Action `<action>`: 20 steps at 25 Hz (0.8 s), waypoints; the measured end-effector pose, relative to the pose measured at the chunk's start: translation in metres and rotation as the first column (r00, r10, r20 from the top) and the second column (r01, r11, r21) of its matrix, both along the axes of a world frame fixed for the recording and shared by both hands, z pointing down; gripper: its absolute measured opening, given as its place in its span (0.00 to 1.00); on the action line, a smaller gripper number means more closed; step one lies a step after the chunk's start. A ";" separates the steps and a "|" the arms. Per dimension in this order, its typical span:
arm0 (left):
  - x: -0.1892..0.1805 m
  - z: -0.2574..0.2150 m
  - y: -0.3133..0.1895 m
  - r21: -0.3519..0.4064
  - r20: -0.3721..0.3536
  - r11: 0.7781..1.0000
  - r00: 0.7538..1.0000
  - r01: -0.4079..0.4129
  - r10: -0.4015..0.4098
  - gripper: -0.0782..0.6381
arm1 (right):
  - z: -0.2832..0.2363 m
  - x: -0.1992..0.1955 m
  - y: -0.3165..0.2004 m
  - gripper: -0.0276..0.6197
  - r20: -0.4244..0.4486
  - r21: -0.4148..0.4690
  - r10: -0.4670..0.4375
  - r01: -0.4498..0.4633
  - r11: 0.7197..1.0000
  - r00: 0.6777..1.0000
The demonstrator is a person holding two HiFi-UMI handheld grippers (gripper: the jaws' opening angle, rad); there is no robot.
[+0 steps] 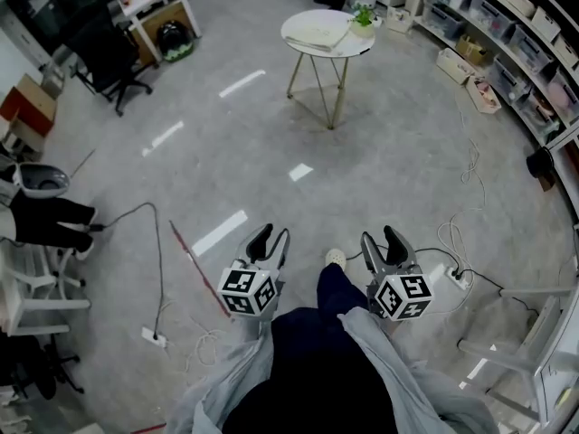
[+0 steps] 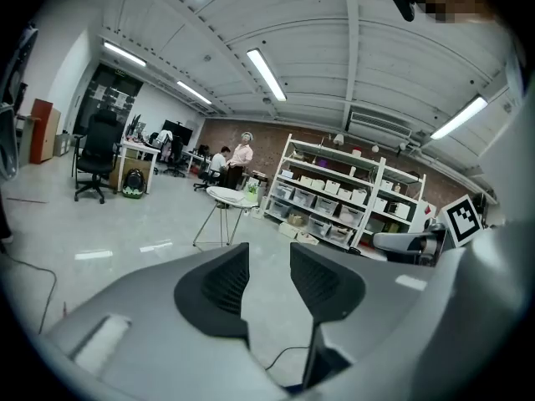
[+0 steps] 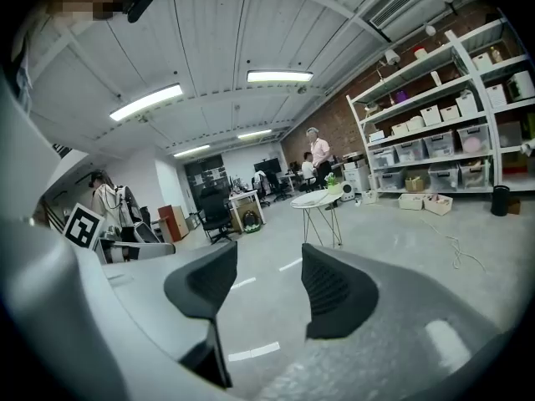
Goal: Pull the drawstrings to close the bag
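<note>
While the person stands out on the open floor (image 1: 407, 152), nothing of the task looks begun. The left hand-held gripper (image 1: 270, 236) has its jaws apart with only floor between them. The right hand-held gripper (image 1: 382, 238) is likewise parted and empty, and no drawstring is in either. Well ahead of the 2, on a round worktop (image 1: 348, 48), a pale flat thing (image 1: 317, 34) lies beside a small plant (image 1: 364, 16). I'd guess that is the bag, but it is too small to tell, as are its long axis and which way its mouth faces. Everything is left: reaching it, taking the strings, pulling.
</note>
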State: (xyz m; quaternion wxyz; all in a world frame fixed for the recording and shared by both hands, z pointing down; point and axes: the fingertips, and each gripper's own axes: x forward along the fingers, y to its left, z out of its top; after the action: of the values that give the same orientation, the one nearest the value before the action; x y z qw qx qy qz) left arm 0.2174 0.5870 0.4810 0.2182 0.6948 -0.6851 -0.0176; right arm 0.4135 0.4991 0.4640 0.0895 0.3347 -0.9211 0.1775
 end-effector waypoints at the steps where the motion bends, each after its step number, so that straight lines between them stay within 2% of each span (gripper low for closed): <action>1: -0.004 -0.002 -0.010 0.003 0.008 1.000 1.000 0.004 -0.004 0.33 | -0.001 -0.005 -0.011 0.40 0.000 0.002 -0.010 0.010 1.000 1.000; 7: -0.023 -0.021 -0.079 0.026 0.050 0.999 0.998 0.035 -0.036 0.34 | -0.006 -0.025 -0.084 0.40 -0.040 -0.003 -0.047 0.047 0.999 0.998; 15: -0.028 -0.019 -0.148 0.020 0.050 0.998 0.997 0.057 -0.058 0.34 | -0.006 -0.037 -0.155 0.37 -0.034 -0.006 -0.097 0.096 0.995 0.995; 20: -0.027 -0.022 -0.177 0.045 0.056 0.996 0.995 0.076 -0.079 0.33 | -0.010 -0.039 -0.187 0.36 -0.038 0.016 -0.127 0.128 0.992 0.991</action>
State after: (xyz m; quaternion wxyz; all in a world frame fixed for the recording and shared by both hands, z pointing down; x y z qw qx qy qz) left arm 0.1907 0.4096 0.4595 0.1823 0.6723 -0.7171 -0.0206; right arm 0.3746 0.3125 0.4545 0.1146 0.2792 -0.9404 0.1568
